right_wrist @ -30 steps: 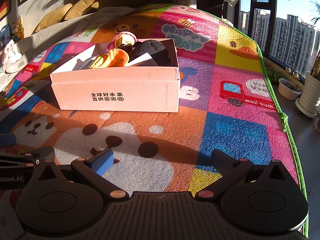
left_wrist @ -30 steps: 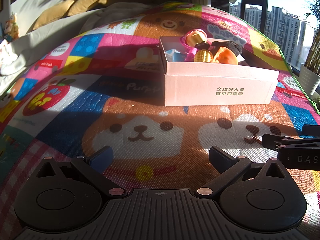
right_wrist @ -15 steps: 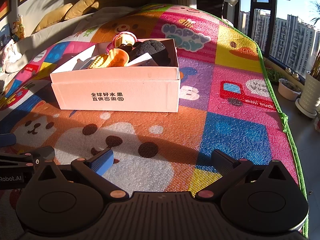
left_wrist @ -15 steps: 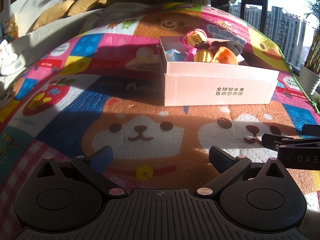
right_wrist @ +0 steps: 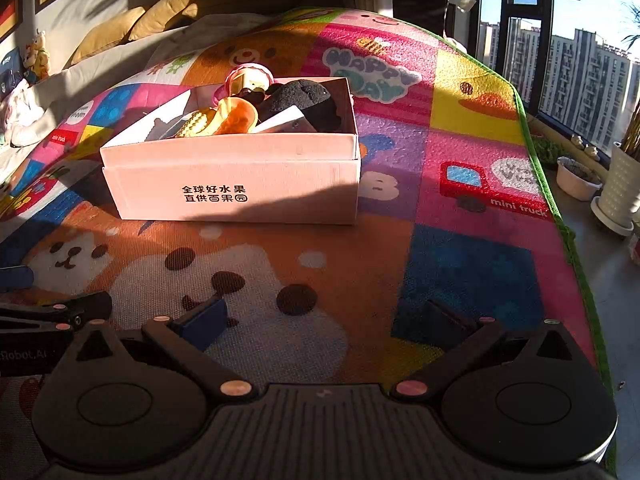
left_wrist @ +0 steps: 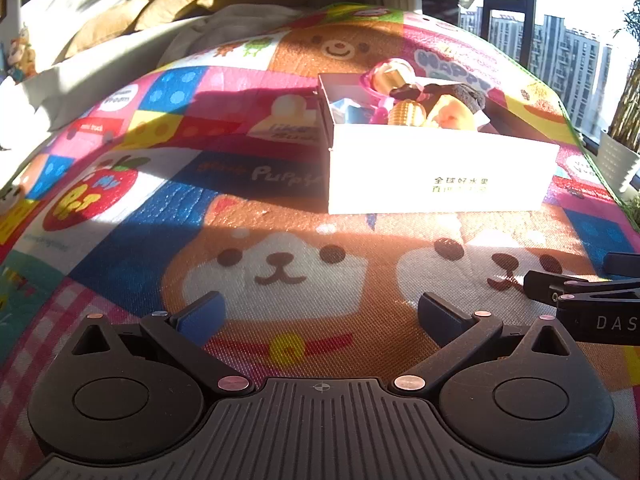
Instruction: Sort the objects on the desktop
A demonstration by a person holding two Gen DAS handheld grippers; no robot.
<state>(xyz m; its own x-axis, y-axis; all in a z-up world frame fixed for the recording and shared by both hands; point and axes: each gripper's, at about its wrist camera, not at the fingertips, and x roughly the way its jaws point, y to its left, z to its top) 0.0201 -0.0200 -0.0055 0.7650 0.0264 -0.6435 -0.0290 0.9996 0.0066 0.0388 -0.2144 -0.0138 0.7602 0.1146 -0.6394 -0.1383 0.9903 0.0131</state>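
Observation:
A pink cardboard box (left_wrist: 436, 176) (right_wrist: 240, 184) sits on the colourful play mat (left_wrist: 280, 264) (right_wrist: 460, 264). It holds several small objects: a gold and pink toy (right_wrist: 250, 80), a yellow ridged piece (right_wrist: 196, 126), an orange toy (right_wrist: 238, 116), a black fuzzy item (right_wrist: 308, 98) and a white card (right_wrist: 280, 120). My left gripper (left_wrist: 320, 312) is open and empty, low over the mat in front of the box. My right gripper (right_wrist: 328, 320) is open and empty, beside it on the right. Each gripper's side shows in the other's view.
Yellow cushions (left_wrist: 160, 4) and a grey blanket (left_wrist: 224, 32) lie behind the mat. A soft toy (right_wrist: 38, 56) sits at far left. The mat's green edge (right_wrist: 560, 208) runs along the right, with plant pots (right_wrist: 580, 178) and a window beyond.

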